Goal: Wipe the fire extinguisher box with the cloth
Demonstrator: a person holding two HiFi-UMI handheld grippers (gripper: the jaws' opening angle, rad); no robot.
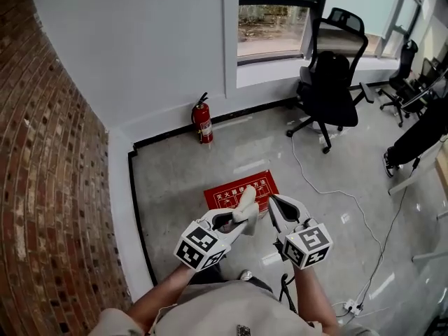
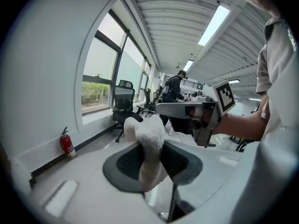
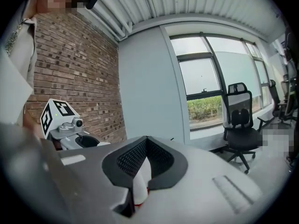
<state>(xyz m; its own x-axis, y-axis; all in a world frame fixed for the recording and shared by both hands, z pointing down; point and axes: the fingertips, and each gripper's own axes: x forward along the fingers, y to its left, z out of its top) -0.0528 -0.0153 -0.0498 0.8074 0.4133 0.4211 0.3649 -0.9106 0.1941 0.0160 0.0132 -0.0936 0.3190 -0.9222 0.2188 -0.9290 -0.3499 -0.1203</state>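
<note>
Nearest me, my left tongs [image 1: 239, 224] are clamped on the white cloth [image 1: 246, 203], which stands up from the jaws. At their 3 o'clock, my right tongs [image 1: 275, 207] are fully closed on nothing. Red fire extinguisher box [image 1: 222, 197] lies flat on the floor [image 1: 210, 166] below both. Fire extinguisher [image 1: 202, 122] stands at 12 o'clock against the wall [image 1: 140, 47].

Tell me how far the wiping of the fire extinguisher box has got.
Done: the cloth is clamped in the left gripper. In hand: it hangs above the red box, not touching; the right gripper is shut, empty. Left: the wiping; whether any happened cannot be told.
</note>
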